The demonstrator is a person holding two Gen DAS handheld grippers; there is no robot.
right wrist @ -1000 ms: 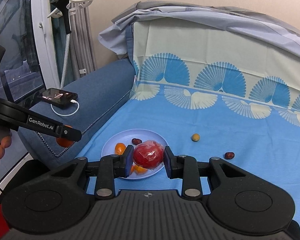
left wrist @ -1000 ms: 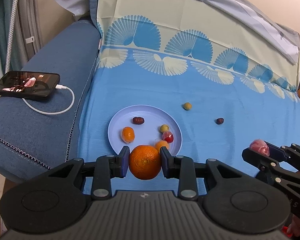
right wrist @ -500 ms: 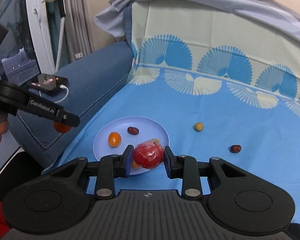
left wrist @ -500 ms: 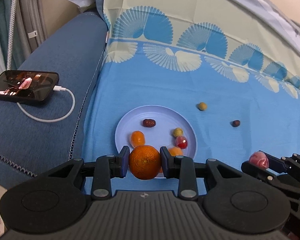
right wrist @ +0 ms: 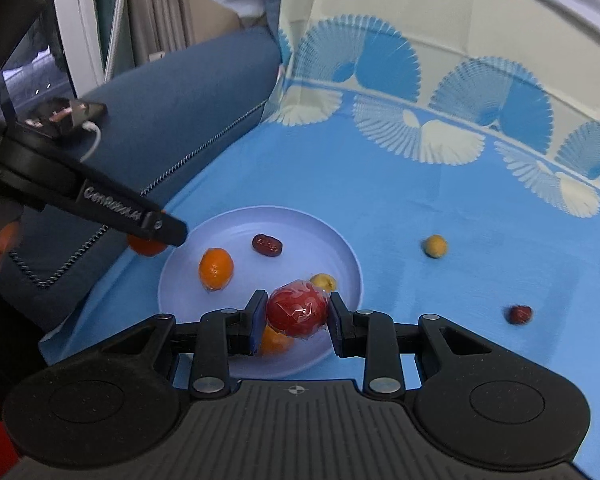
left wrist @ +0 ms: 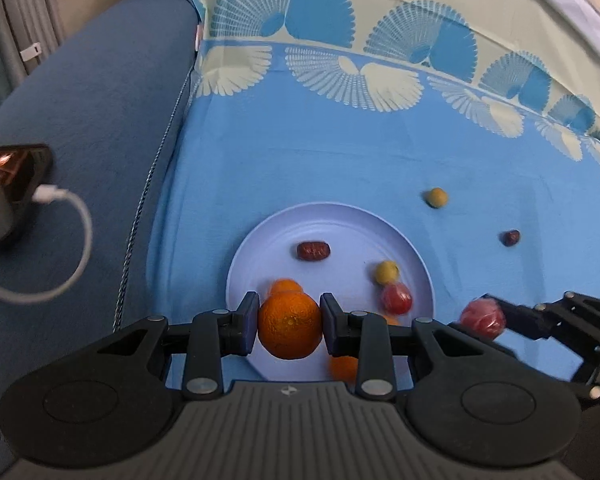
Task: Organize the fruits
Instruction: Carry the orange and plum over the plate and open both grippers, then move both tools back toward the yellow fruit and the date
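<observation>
My left gripper point(left wrist: 289, 326) is shut on a large orange point(left wrist: 289, 327) and holds it over the near left edge of the pale blue plate point(left wrist: 340, 224). My right gripper point(right wrist: 297, 313) is shut on a red wrapped fruit point(right wrist: 297, 309) over the plate's near right rim point(right wrist: 348, 256). On the plate lie a brown date point(left wrist: 313, 251), a small orange point(right wrist: 216, 269), a yellow fruit point(left wrist: 387, 271), a small red fruit point(left wrist: 396, 299) and another orange piece point(right wrist: 275, 341). A yellow fruit point(left wrist: 436, 197) and a dark date point(left wrist: 511, 237) lie on the blue cloth to the right.
The plate sits on a blue patterned cloth point(left wrist: 340, 152) over a sofa. A dark blue armrest point(left wrist: 80, 128) stands at the left with a phone point(left wrist: 8, 184) and its white cable point(left wrist: 76, 240) on it. The sofa back rises behind.
Both grippers have moved forward and down toward the plate, each still holding its fruit. The plate and its fruits look nearer and larger now.
</observation>
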